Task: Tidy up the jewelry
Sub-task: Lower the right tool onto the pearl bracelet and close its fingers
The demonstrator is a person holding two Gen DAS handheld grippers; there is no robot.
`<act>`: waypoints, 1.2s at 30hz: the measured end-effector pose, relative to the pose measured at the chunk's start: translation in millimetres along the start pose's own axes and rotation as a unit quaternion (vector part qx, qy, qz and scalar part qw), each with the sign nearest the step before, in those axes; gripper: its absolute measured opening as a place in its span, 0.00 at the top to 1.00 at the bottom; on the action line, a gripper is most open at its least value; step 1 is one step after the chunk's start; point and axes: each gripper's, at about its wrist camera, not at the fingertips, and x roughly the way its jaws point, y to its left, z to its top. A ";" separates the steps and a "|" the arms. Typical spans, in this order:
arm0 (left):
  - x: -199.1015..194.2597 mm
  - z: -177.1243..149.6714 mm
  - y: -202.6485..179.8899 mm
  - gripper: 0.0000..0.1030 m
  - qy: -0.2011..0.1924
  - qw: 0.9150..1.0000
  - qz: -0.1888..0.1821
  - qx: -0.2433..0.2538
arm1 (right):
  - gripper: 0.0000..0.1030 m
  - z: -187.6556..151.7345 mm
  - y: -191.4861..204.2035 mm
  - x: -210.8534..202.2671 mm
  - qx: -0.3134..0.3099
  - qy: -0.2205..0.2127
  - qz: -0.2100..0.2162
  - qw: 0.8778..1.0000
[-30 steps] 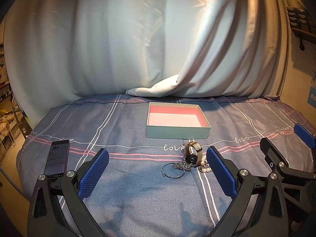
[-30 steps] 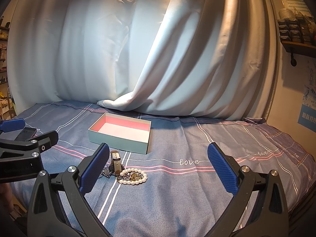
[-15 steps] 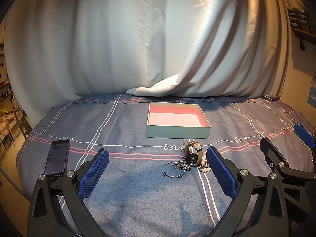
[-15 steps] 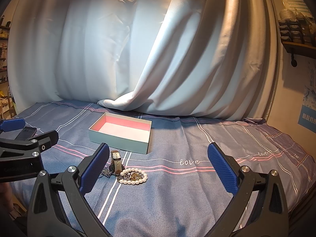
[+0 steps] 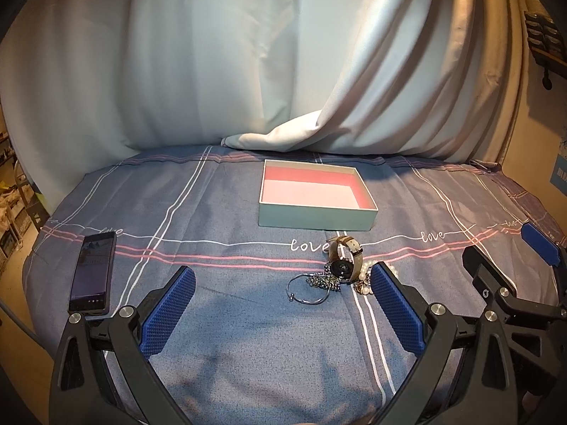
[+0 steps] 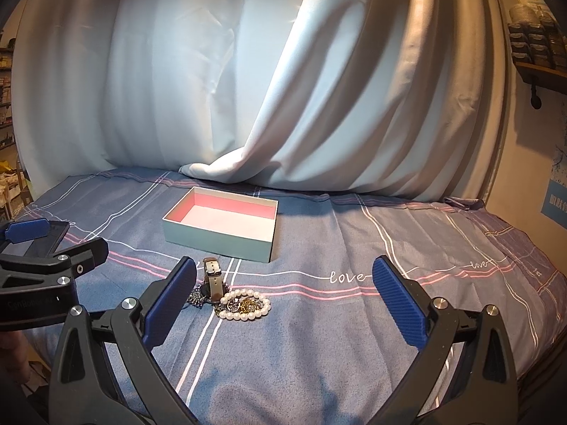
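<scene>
From the left wrist, the left claw (image 5: pixel 281 295) is seen spread wide and holding nothing above the blue bedsheet (image 5: pixel 212 219). A watch (image 5: pixel 343 258), a silver bangle (image 5: pixel 307 288) and a chain are heaped just before the pink-lined box (image 5: pixel 315 217). A phone (image 5: pixel 93 271) lies well to the left.

From the right wrist, the right claw (image 6: pixel 283 295) is likewise held wide and empty. A pearl bracelet (image 6: pixel 245 305) is seen touching the watch (image 6: pixel 213 278), near the box (image 6: pixel 219 235).
</scene>
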 end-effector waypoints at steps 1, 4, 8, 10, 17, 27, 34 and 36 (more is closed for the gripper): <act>6.8 -1.0 0.4 0.06 0.017 1.000 0.000 0.000 | 0.05 0.2 0.0 7.0 -0.003 0.020 0.006 1.000; 28.1 -7.6 0.3 0.06 0.060 0.998 0.012 0.011 | 0.05 -3.4 2.9 30.7 -0.023 0.072 0.018 0.997; 56.3 -13.4 -2.5 0.06 0.104 0.994 0.006 0.029 | 0.05 -13.8 4.6 67.5 -0.040 0.137 0.037 0.989; 71.5 -12.8 -2.9 0.06 0.123 0.992 -0.002 0.029 | 0.05 -20.0 1.9 86.2 -0.034 0.166 0.052 0.984; 135.6 -11.7 -3.7 0.06 0.208 0.976 -0.044 0.038 | 0.05 -34.7 3.8 142.1 -0.061 0.254 0.082 0.962; 178.3 -13.4 -16.8 0.12 0.234 0.966 -0.061 0.091 | 0.07 -41.7 18.8 176.8 -0.090 0.285 0.127 0.946; 176.3 -8.3 -9.3 0.34 0.215 0.971 -0.047 0.092 | 0.07 -38.0 23.6 195.5 -0.085 0.282 0.144 0.945; 176.4 -6.9 -7.6 0.36 0.213 0.972 -0.046 0.090 | 0.11 -37.7 27.3 197.6 -0.084 0.281 0.148 0.944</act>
